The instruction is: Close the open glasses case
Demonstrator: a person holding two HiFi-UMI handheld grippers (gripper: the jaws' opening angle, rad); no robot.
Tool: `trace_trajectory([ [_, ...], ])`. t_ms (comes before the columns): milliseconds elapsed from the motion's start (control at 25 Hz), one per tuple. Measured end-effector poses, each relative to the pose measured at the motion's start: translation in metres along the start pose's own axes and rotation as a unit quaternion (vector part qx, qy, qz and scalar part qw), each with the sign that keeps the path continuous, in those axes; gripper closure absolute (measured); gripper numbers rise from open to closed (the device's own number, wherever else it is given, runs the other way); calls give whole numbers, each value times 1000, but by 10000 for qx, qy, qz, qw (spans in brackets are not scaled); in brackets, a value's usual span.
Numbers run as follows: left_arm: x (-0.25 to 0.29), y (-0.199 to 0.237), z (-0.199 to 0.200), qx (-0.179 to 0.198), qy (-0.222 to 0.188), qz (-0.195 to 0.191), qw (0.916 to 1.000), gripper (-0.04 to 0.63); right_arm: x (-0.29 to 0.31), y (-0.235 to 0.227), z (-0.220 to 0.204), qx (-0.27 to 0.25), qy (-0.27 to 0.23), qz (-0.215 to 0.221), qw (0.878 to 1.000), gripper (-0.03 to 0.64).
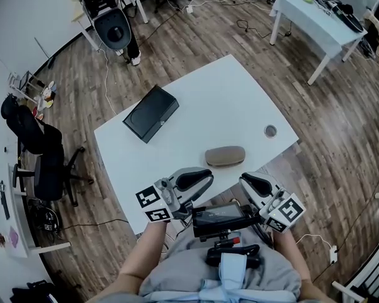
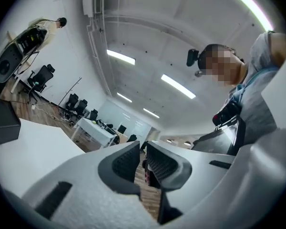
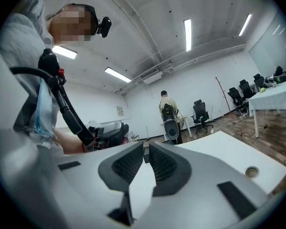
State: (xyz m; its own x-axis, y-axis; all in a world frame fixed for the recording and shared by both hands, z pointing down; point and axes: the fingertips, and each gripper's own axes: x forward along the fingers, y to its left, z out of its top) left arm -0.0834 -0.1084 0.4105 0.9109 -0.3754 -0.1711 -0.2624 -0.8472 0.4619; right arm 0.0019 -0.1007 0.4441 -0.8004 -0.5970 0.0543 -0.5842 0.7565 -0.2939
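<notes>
Glasses case (image 1: 225,156): tan, oval shell with rounded ends, lid shut. It lies flat, long axis running left to right, on the white table (image 1: 227,100), toward the near edge, right of centre.

Head view downward, others level, sharing table (image 1: 227,100)

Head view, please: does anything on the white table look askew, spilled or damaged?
Nothing stands out: the brown glasses case lies closed and flat on the table, the black box sits apart from it, nothing spilled.
</notes>
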Motion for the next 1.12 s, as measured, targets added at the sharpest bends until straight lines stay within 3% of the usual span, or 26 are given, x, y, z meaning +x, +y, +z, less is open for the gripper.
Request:
trace_trajectory([
  [120, 5, -5, -7, 194, 281, -74, 9994, 546, 0, 2, -1, -18, 36, 5, 10000, 566],
  [1120, 10, -7, -8, -11, 276, -212, 9994, 546, -2, 1, -10, 91, 287, -101, 9995, 577],
])
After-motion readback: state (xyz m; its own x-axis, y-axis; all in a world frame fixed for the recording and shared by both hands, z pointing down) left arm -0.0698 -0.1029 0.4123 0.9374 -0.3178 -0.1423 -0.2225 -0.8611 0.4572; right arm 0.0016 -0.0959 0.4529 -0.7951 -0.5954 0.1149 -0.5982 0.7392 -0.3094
